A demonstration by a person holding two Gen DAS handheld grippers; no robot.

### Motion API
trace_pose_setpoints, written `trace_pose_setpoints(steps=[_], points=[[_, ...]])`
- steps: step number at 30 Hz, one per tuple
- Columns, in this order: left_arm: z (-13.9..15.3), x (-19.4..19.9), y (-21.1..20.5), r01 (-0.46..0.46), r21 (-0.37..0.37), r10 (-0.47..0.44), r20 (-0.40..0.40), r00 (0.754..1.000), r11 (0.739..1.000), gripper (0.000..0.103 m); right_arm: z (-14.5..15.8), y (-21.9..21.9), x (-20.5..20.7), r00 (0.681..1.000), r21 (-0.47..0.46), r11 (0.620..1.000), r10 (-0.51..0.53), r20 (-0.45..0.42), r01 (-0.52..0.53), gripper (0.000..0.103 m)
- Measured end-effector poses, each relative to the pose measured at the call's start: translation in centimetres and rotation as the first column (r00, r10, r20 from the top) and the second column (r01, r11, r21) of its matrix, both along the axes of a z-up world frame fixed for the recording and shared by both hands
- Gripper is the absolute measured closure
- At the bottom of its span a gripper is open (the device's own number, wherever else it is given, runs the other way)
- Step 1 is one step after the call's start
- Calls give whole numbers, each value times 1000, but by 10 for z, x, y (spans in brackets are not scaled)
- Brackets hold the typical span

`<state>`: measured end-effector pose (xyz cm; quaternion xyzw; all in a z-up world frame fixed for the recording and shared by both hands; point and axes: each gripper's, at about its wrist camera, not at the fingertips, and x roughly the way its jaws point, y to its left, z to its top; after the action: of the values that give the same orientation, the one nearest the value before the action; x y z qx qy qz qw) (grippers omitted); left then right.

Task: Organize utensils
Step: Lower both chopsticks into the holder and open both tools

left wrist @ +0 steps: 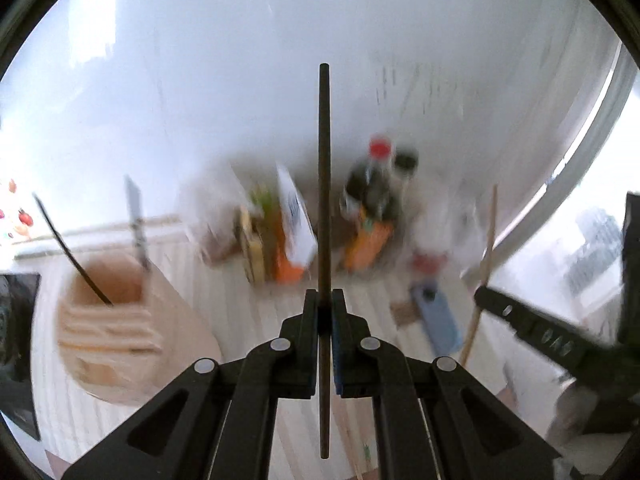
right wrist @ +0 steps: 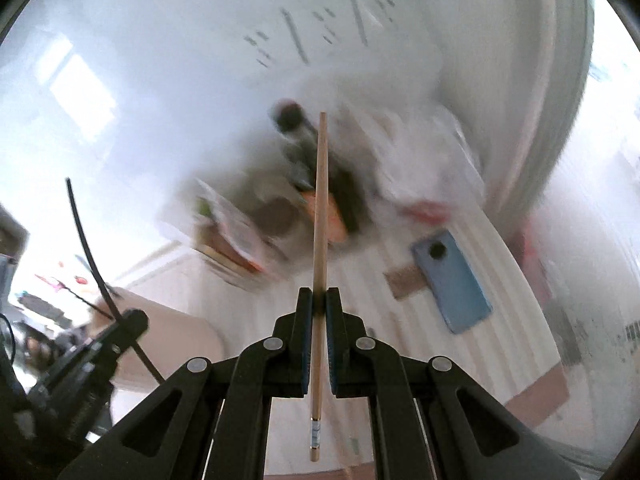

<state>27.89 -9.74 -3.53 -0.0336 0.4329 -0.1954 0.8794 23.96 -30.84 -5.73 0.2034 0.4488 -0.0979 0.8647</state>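
The left gripper (left wrist: 325, 312) clamps a dark chopstick (left wrist: 324, 184) between closed jaws, its length pointing straight ahead along the fingers. The right gripper (right wrist: 319, 312) likewise pinches a light wooden chopstick (right wrist: 320, 216), above a blurred white table (right wrist: 500, 300).

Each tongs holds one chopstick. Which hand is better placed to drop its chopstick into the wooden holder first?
Probably the left. The left tongs, shut on the dark chopstick, has the wooden holder close on its left; the right tongs, gripping the light chopstick, is farther away.
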Motion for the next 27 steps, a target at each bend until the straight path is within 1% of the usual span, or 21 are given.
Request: trace_pose_setpoints(steps=[3,5,7,9,13,16,19,20,22,27], points=[[36,5,32,-44,-43,47,62,997,998,100,28,23,9,997,20,999,37,71,-39,96],[57,10,55,-80,-51,85,112,990,996,100,44,42,17,991,22,997,70,114,-73,96],[71,17,79,-138,-39,143,162,976,990,100,54,63,29,984,16,994,101,150,-104,96],[75,24,99,-200,-29,201,191,961,979,100,62,83,41,976,13,991,126,180,-130,96],[71,40,136,-325,-27,323,207,923,945,100,70,122,65,961,-2,989,147,235,-151,96],[60,53,159,-402,-45,403,186,896,914,100,69,149,80,950,-16,987,161,268,-163,96],[50,59,170,-432,-63,437,157,886,900,100,69,175,87,939,-32,984,176,295,-174,96],[45,53,171,-437,-65,442,154,884,897,100,67,182,91,935,-39,984,180,306,-176,96],[38,54,174,-447,-70,453,144,880,892,100,62,195,97,928,-43,982,188,323,-184,96],[36,53,182,-466,-91,475,141,869,880,100,52,213,109,914,-37,978,203,351,-203,96]])
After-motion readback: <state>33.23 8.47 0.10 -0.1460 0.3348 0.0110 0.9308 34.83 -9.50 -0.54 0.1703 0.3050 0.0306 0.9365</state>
